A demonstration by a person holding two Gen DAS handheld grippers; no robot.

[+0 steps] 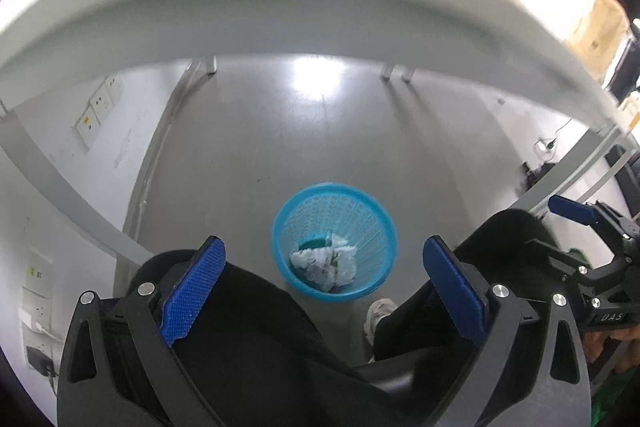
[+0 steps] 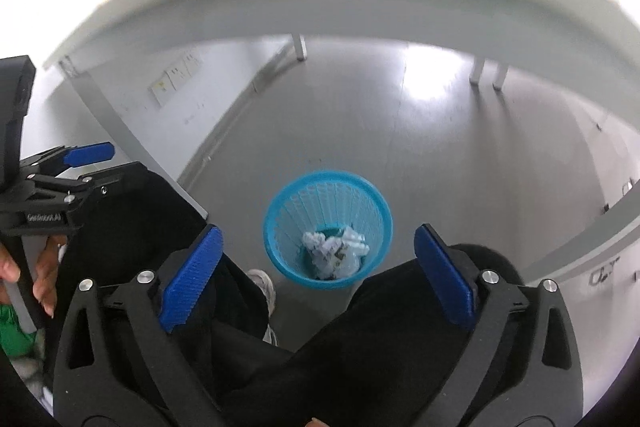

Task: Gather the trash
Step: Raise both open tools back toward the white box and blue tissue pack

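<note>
A blue plastic mesh wastebasket (image 1: 335, 241) stands on the grey floor below the table edge; it also shows in the right wrist view (image 2: 328, 229). Crumpled white paper trash (image 1: 326, 265) lies at its bottom, seen too in the right wrist view (image 2: 336, 253). My left gripper (image 1: 324, 287) is open and empty, held high above the basket. My right gripper (image 2: 316, 273) is open and empty, also high above the basket. The right gripper shows at the right edge of the left wrist view (image 1: 588, 227), and the left gripper at the left edge of the right wrist view (image 2: 80, 163).
A white table edge (image 1: 320, 11) curves across the top of both views. The person's black-trousered legs (image 1: 260, 327) and a white shoe (image 1: 378, 315) are below the grippers. Table legs (image 1: 210, 65) and a wall with sockets (image 1: 98, 107) stand beyond.
</note>
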